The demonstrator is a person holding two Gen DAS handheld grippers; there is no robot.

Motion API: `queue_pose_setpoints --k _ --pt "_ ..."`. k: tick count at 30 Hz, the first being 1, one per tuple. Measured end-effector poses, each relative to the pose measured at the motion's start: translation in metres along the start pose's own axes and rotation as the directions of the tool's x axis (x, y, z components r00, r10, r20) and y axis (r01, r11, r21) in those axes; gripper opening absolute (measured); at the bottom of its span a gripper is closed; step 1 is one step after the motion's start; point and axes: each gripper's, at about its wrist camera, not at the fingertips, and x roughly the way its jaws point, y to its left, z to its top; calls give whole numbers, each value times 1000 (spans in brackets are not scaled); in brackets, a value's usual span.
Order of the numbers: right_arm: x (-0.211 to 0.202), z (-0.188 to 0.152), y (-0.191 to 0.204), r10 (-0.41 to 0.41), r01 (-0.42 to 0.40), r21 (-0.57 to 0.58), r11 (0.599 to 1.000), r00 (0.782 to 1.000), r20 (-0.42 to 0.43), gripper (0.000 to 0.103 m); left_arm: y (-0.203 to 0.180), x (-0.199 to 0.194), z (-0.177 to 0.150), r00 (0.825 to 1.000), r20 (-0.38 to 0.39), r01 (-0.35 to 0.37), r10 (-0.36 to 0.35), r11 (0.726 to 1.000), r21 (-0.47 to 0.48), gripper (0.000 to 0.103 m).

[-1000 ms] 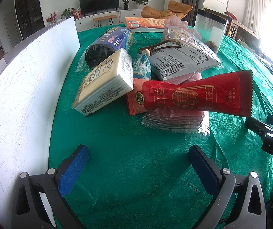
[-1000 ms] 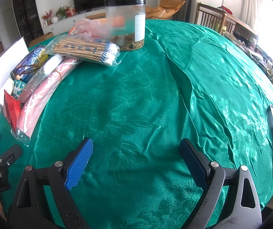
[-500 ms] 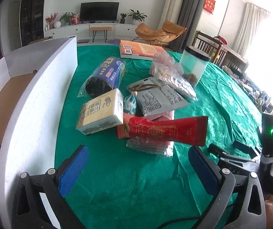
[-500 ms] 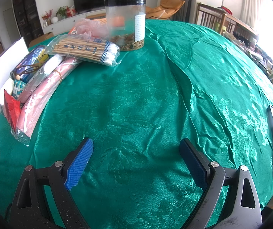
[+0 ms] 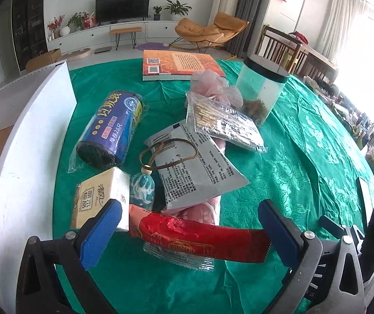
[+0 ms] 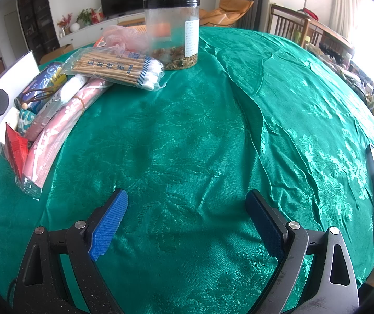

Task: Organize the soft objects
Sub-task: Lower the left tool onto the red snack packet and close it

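The left gripper is wide open at the bottom of the left wrist view. It holds nothing. The long red packet lies across the gap between its two blue pads, low in the middle of the frame. I cannot tell if a pad touches it. The red packet is shiny and crinkly, and it rests on a pink wrapped bundle and a clear bag. Just left of it sits a tissue pack, near the white box wall on the left side. Above them, in the middle, lie a grey pouch, a blue roll and a bag of cotton swabs.

The right gripper is wide open too, at the bottom of the right wrist view. It holds nothing and sits over the bare green tablecloth. The pile of soft things is at the left edge there.
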Motion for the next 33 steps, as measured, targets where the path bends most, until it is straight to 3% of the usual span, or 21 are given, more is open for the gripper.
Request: queue_pose_setpoints --k 2,3,8,11,15,19,24,26,33 --pt "0 0 0 1 -1 0 1000 1000 0 94 -2 9 -9 995 -62 -74 76 997 25 97" --pt "0 0 0 1 -1 0 1000 1000 0 94 1 7 -18 990 -77 -112 115 993 38 90" --pt "0 0 1 1 -1 0 1000 1000 0 94 21 -32 -61 986 -43 -158 161 986 50 90" --pt "-1 0 1 0 0 1 1000 1000 0 94 25 -32 -63 989 -42 -142 144 989 45 90" --pt "-1 0 1 0 0 0 1000 1000 0 94 19 -12 -65 991 -107 -81 81 997 8 90" --pt "-1 0 1 -1 1 0 1000 1000 0 94 8 -14 -78 989 -90 -112 114 993 32 90" --pt "-1 0 1 -1 1 0 1000 1000 0 94 16 -6 -93 983 -134 -128 127 992 3 90" --pt "-1 0 1 -1 1 0 1000 1000 0 94 14 -5 -96 979 -127 -157 159 987 26 93" --pt "-1 0 1 -1 1 0 1000 1000 0 94 21 -6 -99 977 -144 -158 158 987 12 101"
